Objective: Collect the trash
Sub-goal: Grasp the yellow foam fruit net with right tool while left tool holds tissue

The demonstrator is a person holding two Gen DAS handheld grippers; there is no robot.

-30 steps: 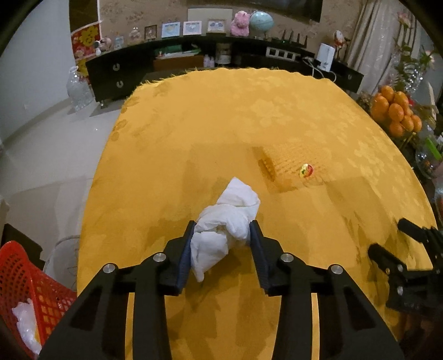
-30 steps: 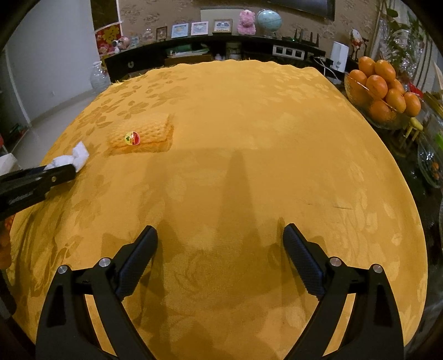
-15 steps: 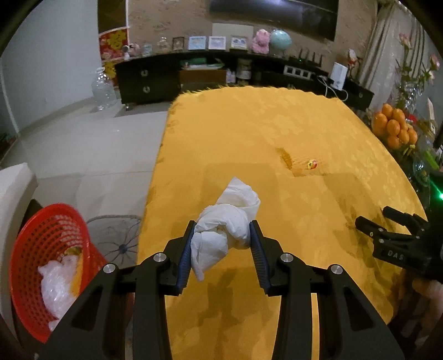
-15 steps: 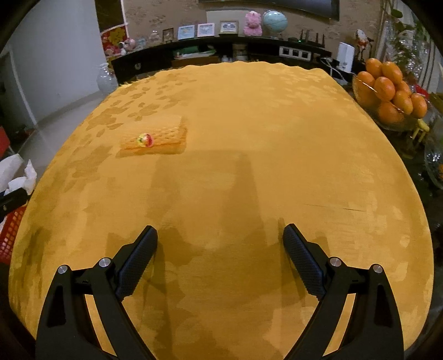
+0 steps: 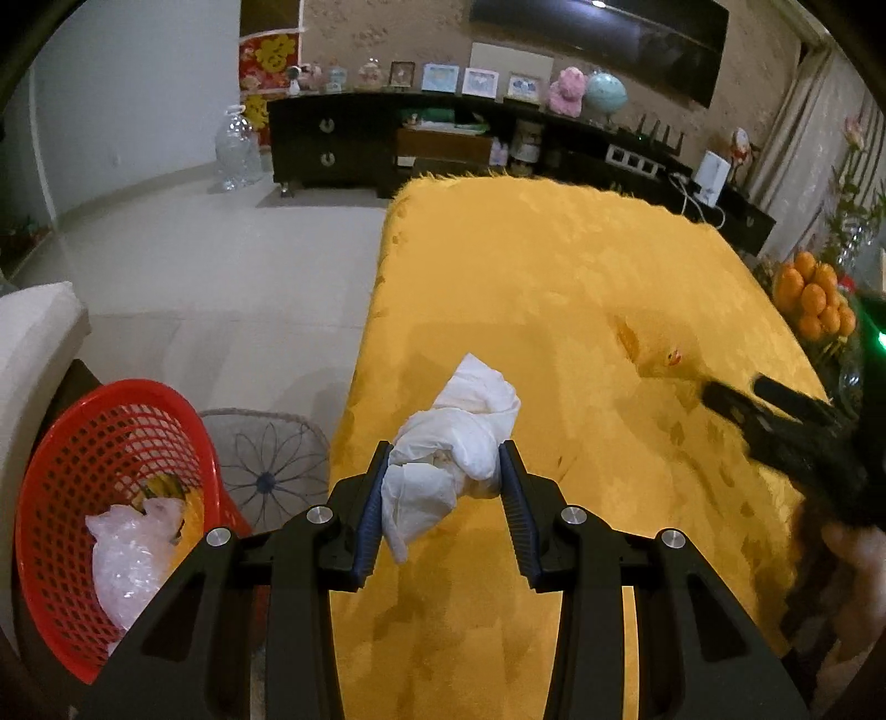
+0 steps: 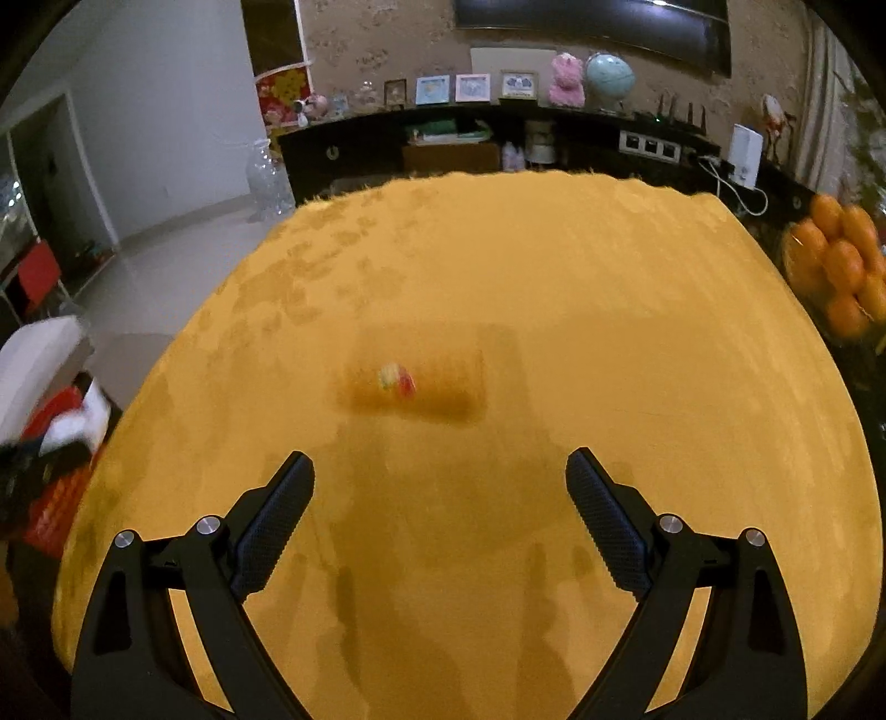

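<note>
Yellow patterned cloth-covered tabletop point(image 5: 554, 288) fills both views; no legible brand or text on anything. Red poster with yellow characters point(image 5: 271, 52) on the far wall is too small and warped to read.

Red plastic mesh basket point(image 5: 72, 443) sits on the floor off the tabletop's left edge, in the left wrist view. Inside: a crumpled clear plastic bag point(image 5: 130, 559) and something yellow behind it, can't tell what.

Pile of oranges point(image 6: 847, 266) at the right edge of the tabletop, container not clear.

Left gripper point(image 5: 443, 471): fingers partly closed, clamped on a crumpled white paper tissue wad point(image 5: 454, 443). Both pads press its sides; the wad bulges up and forward past the fingertips, with a tail hanging below. It is held off the cloth above the tabletop's left portion, near the edge, with the basket lower left of it.

Right gripper point(image 6: 440, 471): fingers wide apart, nothing between them, above bare cloth. In the left wrist view it appears at right as a dark blurred shape.

Yellow foam-net fruit sleeve with a small red-and-yellow sticker point(image 6: 396, 379) lies flat mid-tabletop, ahead of the right fingers, apart from them. Sticker print is blurred and unreadable.
</note>
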